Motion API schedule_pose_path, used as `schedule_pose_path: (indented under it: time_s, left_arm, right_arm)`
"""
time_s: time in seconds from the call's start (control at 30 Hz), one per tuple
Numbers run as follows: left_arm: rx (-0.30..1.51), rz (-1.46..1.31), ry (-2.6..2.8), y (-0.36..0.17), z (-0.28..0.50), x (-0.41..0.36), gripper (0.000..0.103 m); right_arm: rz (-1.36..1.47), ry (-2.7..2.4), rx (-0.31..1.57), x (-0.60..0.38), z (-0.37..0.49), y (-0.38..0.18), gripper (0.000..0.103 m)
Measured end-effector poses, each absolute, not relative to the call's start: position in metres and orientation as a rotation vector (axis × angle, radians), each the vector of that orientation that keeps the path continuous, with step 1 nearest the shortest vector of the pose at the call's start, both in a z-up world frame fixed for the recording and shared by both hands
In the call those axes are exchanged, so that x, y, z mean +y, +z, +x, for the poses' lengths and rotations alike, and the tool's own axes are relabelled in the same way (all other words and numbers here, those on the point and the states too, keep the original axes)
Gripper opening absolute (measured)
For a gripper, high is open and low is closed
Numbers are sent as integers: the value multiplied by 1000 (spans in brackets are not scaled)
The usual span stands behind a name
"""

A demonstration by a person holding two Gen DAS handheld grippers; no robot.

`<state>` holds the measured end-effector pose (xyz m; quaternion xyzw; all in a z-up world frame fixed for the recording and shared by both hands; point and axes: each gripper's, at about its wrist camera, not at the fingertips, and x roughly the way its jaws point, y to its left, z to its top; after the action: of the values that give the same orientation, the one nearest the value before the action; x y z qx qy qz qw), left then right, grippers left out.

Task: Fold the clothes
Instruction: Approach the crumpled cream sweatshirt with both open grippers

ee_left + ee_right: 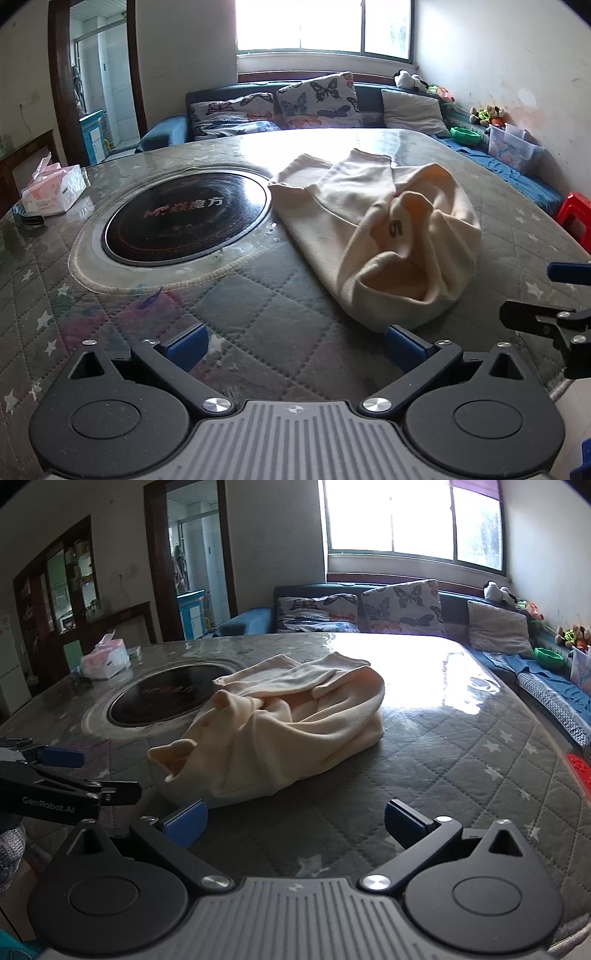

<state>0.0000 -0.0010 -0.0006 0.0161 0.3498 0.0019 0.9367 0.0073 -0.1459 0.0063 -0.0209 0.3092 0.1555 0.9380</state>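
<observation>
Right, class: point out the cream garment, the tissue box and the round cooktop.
cream garment (pixel 369 221), left wrist view, on its flat middle panel.
tissue box (pixel 51 192), left wrist view, on its near side face.
round cooktop (pixel 184 218), left wrist view, on its black glass centre.

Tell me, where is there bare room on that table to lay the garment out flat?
Bare quilted table lies right of the cream garment and in front, near both open tongs. The left is crowded: cooktop, tissue box.
</observation>
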Motion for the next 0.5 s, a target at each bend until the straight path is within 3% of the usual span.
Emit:
schedule_pose_path:
  time_s: [0.5]
  left_arm:
    - [740,38,-7,-7,-2,-13,103]
  right_arm:
    - [-31,329,666,-141,3,6,103]
